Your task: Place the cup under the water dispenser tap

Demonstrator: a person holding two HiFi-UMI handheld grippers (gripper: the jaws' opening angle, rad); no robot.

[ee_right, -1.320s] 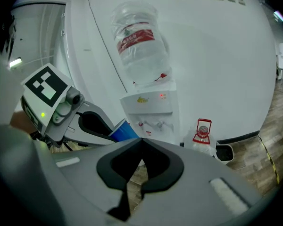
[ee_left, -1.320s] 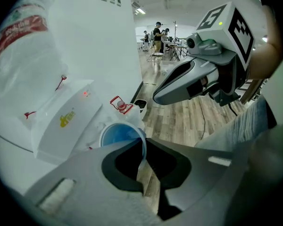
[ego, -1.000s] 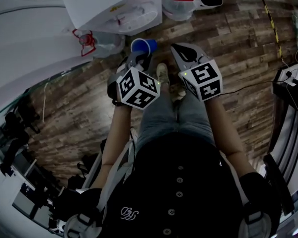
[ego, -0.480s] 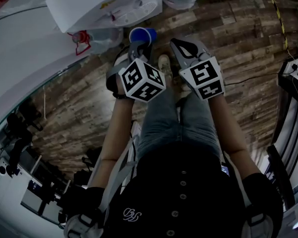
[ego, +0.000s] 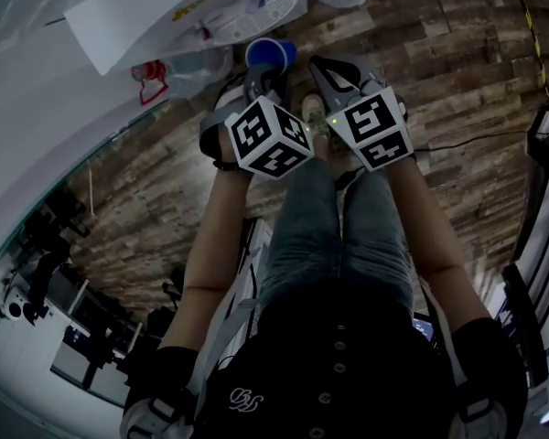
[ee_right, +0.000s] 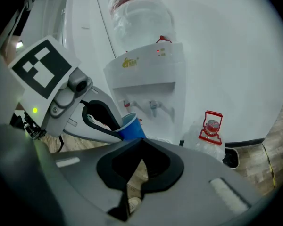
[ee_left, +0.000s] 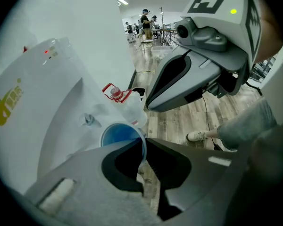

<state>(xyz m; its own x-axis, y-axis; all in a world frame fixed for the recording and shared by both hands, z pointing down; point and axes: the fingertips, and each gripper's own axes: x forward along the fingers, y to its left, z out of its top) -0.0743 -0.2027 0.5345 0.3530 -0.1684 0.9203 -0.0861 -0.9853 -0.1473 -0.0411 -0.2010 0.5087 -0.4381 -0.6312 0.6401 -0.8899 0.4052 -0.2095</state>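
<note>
A blue plastic cup (ego: 271,53) hangs in my left gripper (ego: 263,76), whose jaws are shut on its rim and wall. In the left gripper view the cup (ee_left: 119,134) is open side up just beyond the gripper (ee_left: 144,147), close to the white water dispenser (ee_left: 47,126) and a tap (ee_left: 89,120). The right gripper view has the cup (ee_right: 132,127) in front of the dispenser (ee_right: 146,74), slightly left of and below its two taps (ee_right: 152,105). My right gripper (ee_right: 142,147) is shut and empty, beside the left one (ego: 325,69).
An empty clear water bottle (ee_right: 208,134) with a red handle lies on the floor beside the dispenser (ego: 178,67). The person's shoes (ego: 313,110) stand on the wood floor just behind the grippers. A cable (ego: 467,146) runs off to the right.
Both grippers have sunk and drawn closer to the dispenser's front, the left one carrying the blue cup along. Neither gripper's jaws have changed.
</note>
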